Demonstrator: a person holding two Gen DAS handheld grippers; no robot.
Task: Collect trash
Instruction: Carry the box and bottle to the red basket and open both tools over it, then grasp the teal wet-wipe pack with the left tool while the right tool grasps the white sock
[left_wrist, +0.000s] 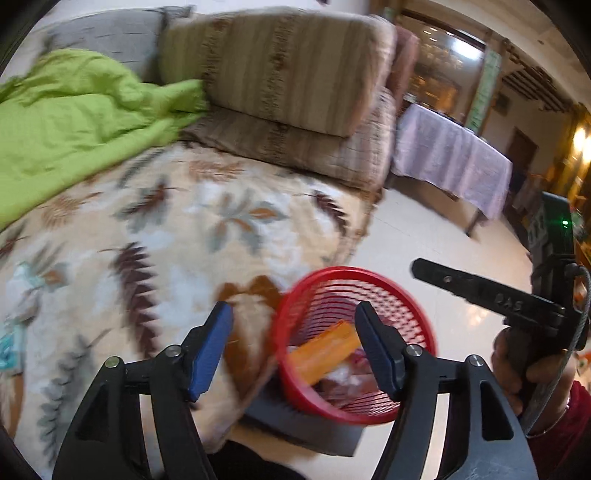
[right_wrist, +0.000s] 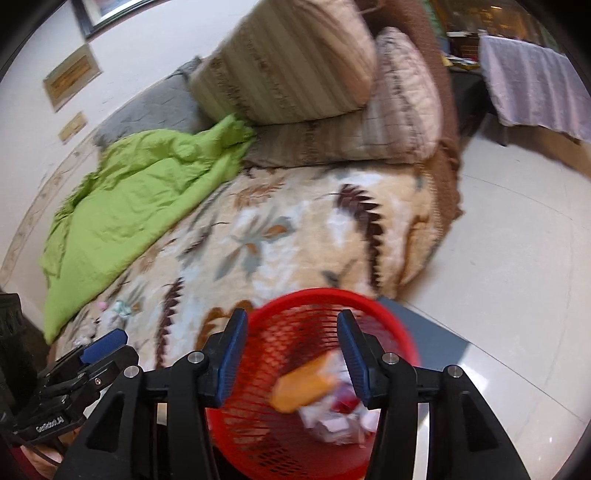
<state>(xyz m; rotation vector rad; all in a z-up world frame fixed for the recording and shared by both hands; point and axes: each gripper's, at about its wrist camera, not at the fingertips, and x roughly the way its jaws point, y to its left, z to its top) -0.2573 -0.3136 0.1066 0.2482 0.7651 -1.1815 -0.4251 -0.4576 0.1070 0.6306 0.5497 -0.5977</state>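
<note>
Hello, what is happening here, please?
A person holds a gripper in each hand over a red basket that stands beside the bed. Both the left gripper and the right gripper are open and hold nothing. In the basket lie an orange packet and some crumpled wrappers. A few small scraps lie on the blanket near the green quilt, not yet picked up.

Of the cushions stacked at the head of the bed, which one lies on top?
The big beige cushion with vertical stripes lies on top; the flatter brownish cushion lies under it on the floral blanket.
</note>
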